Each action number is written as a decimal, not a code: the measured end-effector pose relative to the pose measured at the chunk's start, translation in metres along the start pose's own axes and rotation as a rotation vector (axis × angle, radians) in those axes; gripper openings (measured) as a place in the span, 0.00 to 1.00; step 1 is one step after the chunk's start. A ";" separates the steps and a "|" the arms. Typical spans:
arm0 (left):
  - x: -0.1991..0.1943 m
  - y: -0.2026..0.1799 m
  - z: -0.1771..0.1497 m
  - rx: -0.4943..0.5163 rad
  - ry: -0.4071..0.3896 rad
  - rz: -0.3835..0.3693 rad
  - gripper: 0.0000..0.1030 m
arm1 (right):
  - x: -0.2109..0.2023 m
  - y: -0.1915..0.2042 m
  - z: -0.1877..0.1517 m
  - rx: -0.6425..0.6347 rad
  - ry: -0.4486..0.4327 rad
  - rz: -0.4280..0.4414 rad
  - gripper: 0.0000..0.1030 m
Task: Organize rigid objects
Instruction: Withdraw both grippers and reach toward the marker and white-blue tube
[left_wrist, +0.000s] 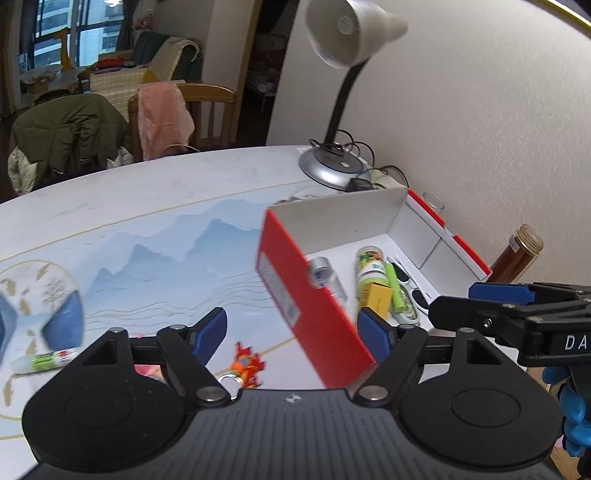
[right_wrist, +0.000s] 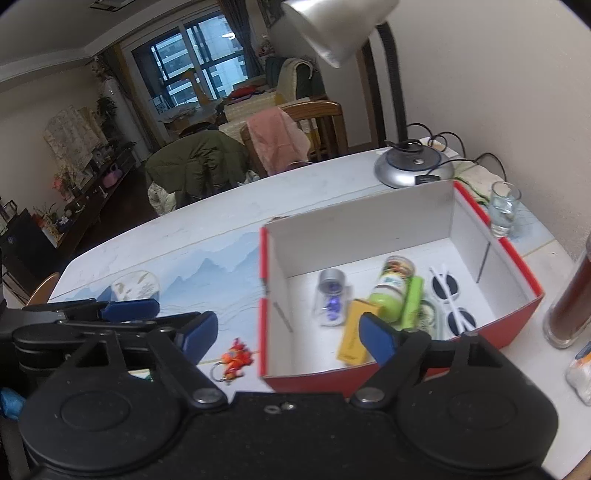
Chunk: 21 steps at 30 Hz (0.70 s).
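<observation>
A red box (right_wrist: 369, 221) with a white inside stands on the table. It holds a clear jar with a silver lid (right_wrist: 330, 299), a green-labelled bottle (right_wrist: 391, 288), a yellow box (right_wrist: 354, 332), a green tube (right_wrist: 413, 299) and white sunglasses (right_wrist: 450, 299). An orange keychain figure (left_wrist: 245, 363) lies on the table left of the box, and a white-green tube (left_wrist: 44, 360) lies further left. My left gripper (left_wrist: 293, 328) is open and empty above the box's left wall. My right gripper (right_wrist: 288, 332) is open and empty over the box's near corner.
A desk lamp (left_wrist: 332, 166) with cables stands behind the box by the wall. A drinking glass (right_wrist: 502, 210) and a tall brown jar (right_wrist: 572, 295) stand right of the box. A white packet (right_wrist: 580, 369) lies near the right edge. Chairs draped with clothes stand beyond the table.
</observation>
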<state>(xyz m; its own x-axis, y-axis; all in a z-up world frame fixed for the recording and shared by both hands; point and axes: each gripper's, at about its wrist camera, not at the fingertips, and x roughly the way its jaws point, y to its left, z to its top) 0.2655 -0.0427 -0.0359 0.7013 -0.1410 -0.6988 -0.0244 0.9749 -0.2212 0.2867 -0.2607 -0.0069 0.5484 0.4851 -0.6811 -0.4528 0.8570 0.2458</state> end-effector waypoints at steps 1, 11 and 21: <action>-0.004 0.005 -0.001 -0.002 -0.005 0.004 0.77 | 0.000 0.006 -0.001 -0.002 -0.001 0.004 0.84; -0.040 0.067 -0.014 -0.040 -0.050 0.034 0.86 | 0.007 0.059 -0.017 -0.034 0.007 0.010 0.90; -0.053 0.140 -0.041 -0.089 -0.041 0.093 1.00 | 0.027 0.102 -0.033 -0.055 0.050 0.015 0.90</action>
<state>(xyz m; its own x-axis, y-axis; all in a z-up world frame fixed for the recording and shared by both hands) 0.1962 0.0947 -0.0577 0.7216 -0.0413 -0.6910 -0.1526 0.9642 -0.2170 0.2322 -0.1656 -0.0232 0.5062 0.4876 -0.7114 -0.4996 0.8381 0.2189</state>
